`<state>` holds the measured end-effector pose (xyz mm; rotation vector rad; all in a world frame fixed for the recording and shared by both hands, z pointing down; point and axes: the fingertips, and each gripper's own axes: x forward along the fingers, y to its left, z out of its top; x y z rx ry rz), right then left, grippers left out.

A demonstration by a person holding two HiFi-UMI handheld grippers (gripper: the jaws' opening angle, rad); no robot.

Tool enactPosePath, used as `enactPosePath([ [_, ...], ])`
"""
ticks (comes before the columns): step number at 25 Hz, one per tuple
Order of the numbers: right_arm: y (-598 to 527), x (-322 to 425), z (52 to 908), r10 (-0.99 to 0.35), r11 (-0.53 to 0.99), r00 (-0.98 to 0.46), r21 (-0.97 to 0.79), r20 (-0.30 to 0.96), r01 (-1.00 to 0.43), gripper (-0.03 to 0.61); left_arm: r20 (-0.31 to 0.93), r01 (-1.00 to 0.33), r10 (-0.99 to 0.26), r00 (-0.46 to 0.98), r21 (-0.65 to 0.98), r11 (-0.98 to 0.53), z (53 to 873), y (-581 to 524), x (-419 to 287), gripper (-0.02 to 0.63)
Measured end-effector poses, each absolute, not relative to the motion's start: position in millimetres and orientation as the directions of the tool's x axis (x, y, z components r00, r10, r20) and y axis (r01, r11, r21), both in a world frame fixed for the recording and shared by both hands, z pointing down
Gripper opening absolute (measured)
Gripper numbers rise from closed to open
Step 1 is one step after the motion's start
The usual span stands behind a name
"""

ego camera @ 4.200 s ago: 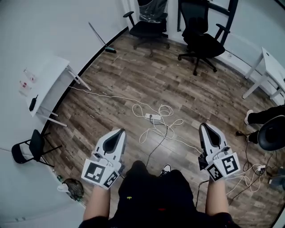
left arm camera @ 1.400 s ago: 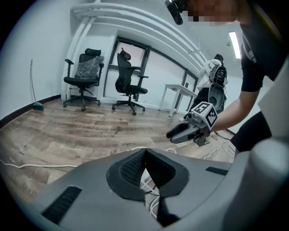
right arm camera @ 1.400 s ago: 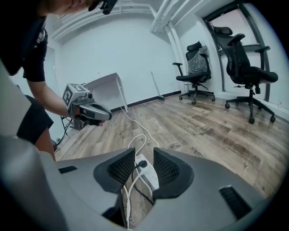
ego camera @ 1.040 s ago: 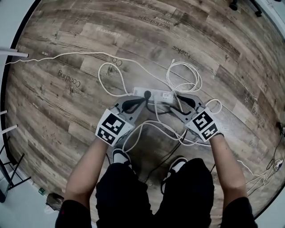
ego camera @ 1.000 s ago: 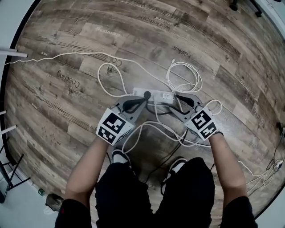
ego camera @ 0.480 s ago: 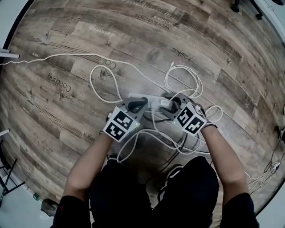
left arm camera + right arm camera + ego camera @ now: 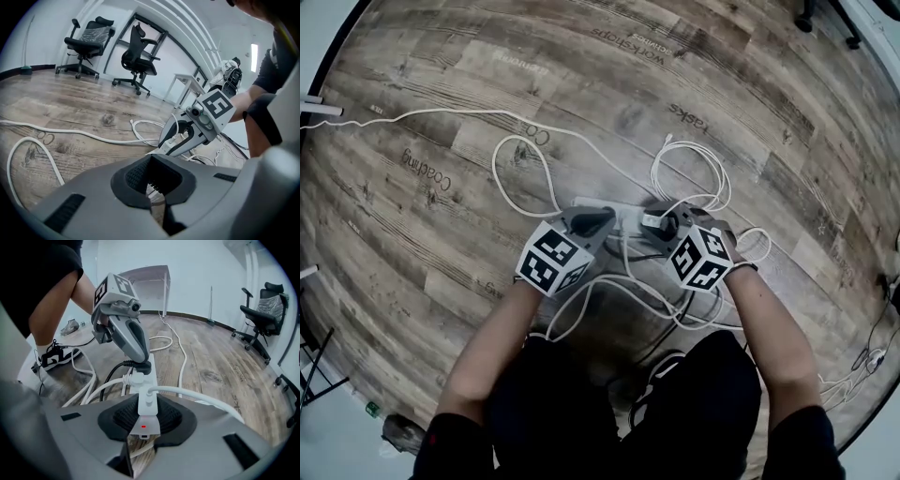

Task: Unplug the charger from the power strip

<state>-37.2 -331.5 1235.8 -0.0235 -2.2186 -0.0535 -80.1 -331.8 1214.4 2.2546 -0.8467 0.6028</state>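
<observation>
Right gripper view: power strip [image 7: 146,405] (red-lit) inside right claw [image 7: 140,425]

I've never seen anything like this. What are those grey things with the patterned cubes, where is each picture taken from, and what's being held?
There is no robot here. A person bends over a wooden plank floor with a grey two-jaw tool in each hand. One camera sits on the head and looks down. One more rides on each tool and looks along its jaws. On the floor lie a white power strip and loose white cables. The right gripper clamps the strip's switch end. The left gripper appears to pinch the black plug in the strip.
</observation>
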Motion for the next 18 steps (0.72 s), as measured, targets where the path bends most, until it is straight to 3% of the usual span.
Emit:
enactPosePath([
  [4,-333,-38,1229,-0.005,1.0,-0.636,0.016,0.772,0.012,0.106,0.61,-0.709,-0.41,0.679,0.397,-0.584,1215,-334,-79,0.02],
  [8,-354,-55,1183,-0.043,0.993,-0.763,-0.057,0.645,-0.104,0.106,0.61,-0.705,-0.395,0.687,0.43,-0.564,1217,-335,-81,0.02],
  [12,-354,-51,1159,-0.068,0.99,-0.775,-0.056,0.628,-0.133,0.106,0.625,-0.728,-0.419,0.659,0.39,-0.564,1212,-333,-84,0.02],
  [18,-364,-34,1053,-0.193,0.933,-0.841,-0.17,0.505,-0.316,0.106,0.542,-0.782,-0.599,0.589,0.192,-0.593,1075,-362,-129,0.02],
])
